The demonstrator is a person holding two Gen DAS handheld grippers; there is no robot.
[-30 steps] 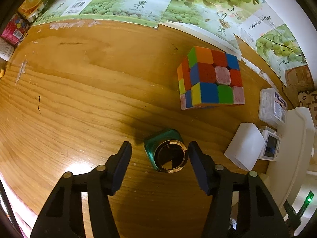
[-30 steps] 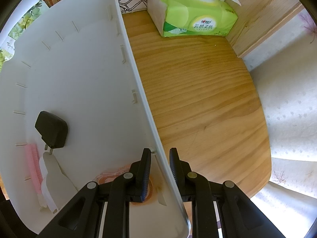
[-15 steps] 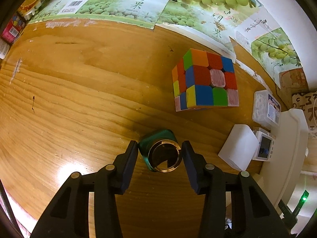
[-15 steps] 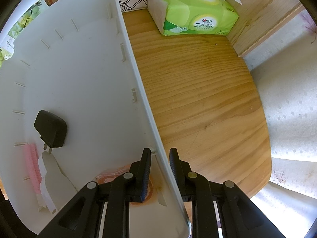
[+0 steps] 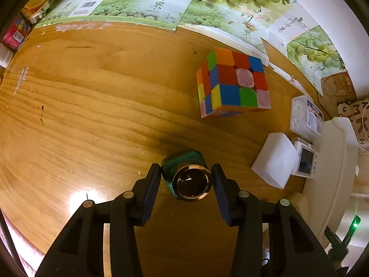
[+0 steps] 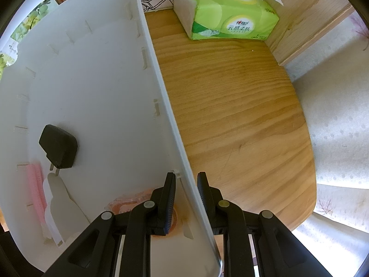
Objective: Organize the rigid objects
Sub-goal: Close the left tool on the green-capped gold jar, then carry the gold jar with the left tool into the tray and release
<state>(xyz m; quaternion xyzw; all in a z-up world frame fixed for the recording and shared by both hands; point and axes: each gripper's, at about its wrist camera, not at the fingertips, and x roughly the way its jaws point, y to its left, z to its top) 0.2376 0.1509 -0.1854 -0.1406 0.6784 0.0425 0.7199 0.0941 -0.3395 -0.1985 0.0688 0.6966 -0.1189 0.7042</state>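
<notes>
the wooden table (image 5: pixel 96 106) is seen from above in the left wrist view, and beside it the white bin (image 6: pixel 76 73) fills much of the right wrist view. the bin's thin side wall is clamped by the right hand-held gripper (image 6: pixel 186 185), one pad inside and one outside, so the bin is steadied. a black plug adapter (image 6: pixel 58 149) is already lying on the bin's floor (a pink item beside it cannot be identified).

on the table, the colourful puzzle cube (image 5: pixel 233 83) sits well apart from the small green bottle (image 5: pixel 187 176), which stands upright just under the left hand-held gripper (image 5: pixel 186 180). the bottle's long axis is vertical, its gold-rimmed cap pointing straight up at the camera.

the left jaws have just been closing, with the bottle between them; the left pad is touching the green body, while the right pad appears to sit against or a hair off the gold cap, so a grasp on the bottle is judged to be made or all but made.

the bottle is judged to be rigid, light and rather slippery (possibly glass, so fragile if dropped). it is best held across the squarish green body, below the smooth round cap.
</notes>
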